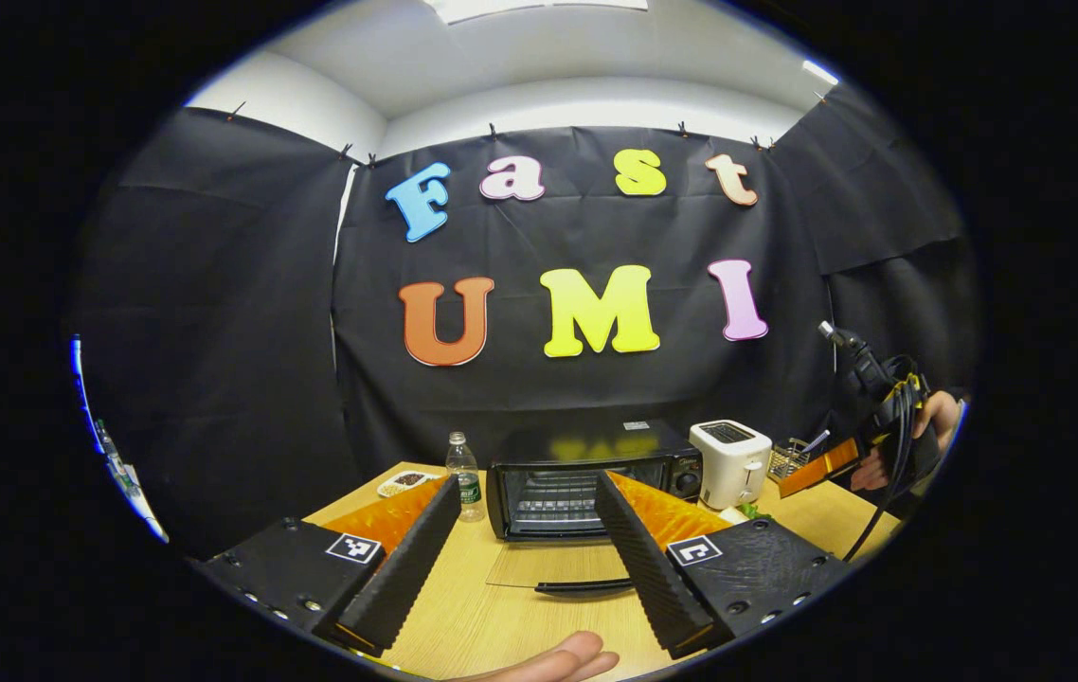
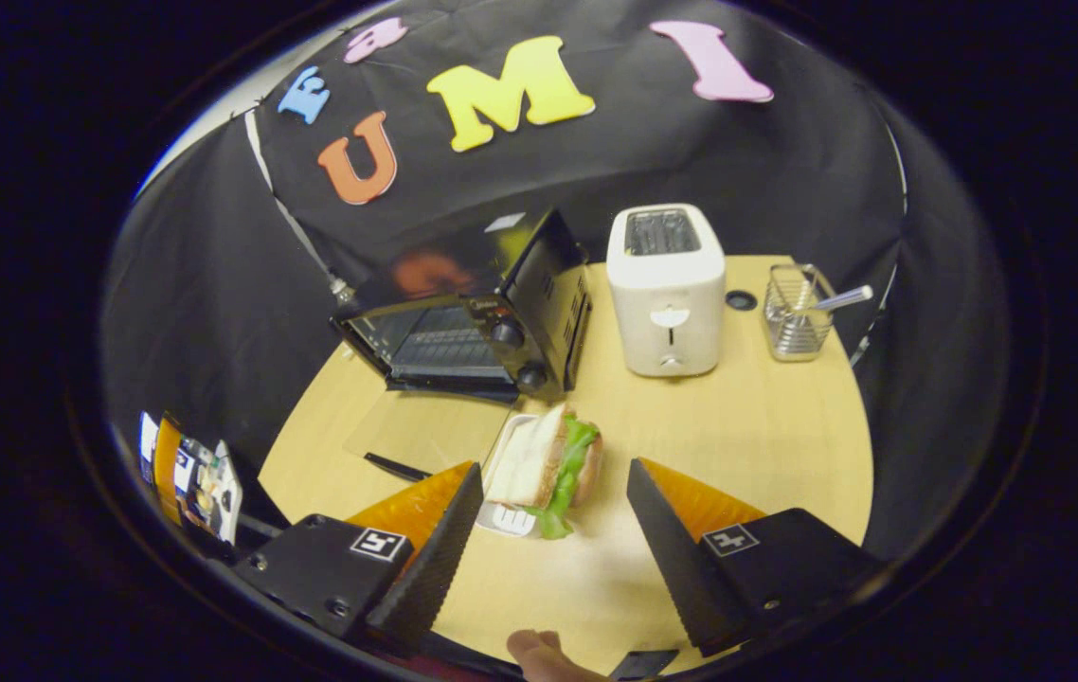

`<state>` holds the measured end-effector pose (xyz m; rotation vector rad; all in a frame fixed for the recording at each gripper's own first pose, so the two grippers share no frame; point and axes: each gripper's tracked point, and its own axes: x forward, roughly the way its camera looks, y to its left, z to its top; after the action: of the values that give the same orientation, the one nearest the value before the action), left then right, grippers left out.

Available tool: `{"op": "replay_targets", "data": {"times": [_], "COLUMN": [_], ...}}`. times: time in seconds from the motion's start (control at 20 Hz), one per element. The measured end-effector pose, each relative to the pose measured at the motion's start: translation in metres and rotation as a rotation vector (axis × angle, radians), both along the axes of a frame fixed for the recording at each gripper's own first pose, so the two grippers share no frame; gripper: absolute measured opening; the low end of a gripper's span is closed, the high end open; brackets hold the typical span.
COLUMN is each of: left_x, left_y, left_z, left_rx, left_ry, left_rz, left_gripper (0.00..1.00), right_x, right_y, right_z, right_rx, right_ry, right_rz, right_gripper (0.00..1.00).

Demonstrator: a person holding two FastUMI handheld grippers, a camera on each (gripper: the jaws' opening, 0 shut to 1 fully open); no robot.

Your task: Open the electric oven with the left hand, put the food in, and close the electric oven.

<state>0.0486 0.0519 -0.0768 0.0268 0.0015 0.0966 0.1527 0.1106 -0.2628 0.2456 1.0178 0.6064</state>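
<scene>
In the left gripper view our left tongs (image 1: 525, 559) stand spread before the black electric oven (image 1: 586, 478) at lower centre, its glass door (image 1: 558, 566) lying open on the wooden table (image 1: 463, 620). In the right gripper view our right tongs (image 2: 548, 530), spread and empty, frame the lettuce sandwich (image 2: 548, 464) on its white tray at lower centre; we should close squarely on it.

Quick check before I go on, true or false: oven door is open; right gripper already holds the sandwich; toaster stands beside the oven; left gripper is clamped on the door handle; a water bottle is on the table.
1. The oven door is open: true, it lies folded down flat.
2. The right gripper holds the sandwich: false, it is open, the sandwich between its fingers ungripped.
3. The toaster stands beside the oven: true.
4. The left gripper is clamped on the door handle: false, it is open.
5. A water bottle is on the table: true.
</scene>
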Motion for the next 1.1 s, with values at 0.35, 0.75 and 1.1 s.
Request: {"op": "replay_targets", "data": {"times": [0.35,0.75,1.1], "left_x": [0.013,0.011,-0.001], "left_y": [-0.008,0.009,0.013], "left_z": [-0.019,-0.023,-0.022], "left_rx": [-0.029,0.006,0.009], "left_ry": [0.072,0.083,0.069], "left_rz": [-0.001,0.055,0.037], "left_gripper": [0.95,0.95,0.95], "right_x": [0.014,0.014,0.013], "right_y": [0.02,0.035,0.035], "right_z": [-0.046,-0.061,-0.067], "right_rx": [0.082,0.219,0.306], "right_ry": [0.208,0.405,0.526], "right_rz": [0.086,0.159,0.068], "right_gripper": [0.96,0.92,0.41]}}
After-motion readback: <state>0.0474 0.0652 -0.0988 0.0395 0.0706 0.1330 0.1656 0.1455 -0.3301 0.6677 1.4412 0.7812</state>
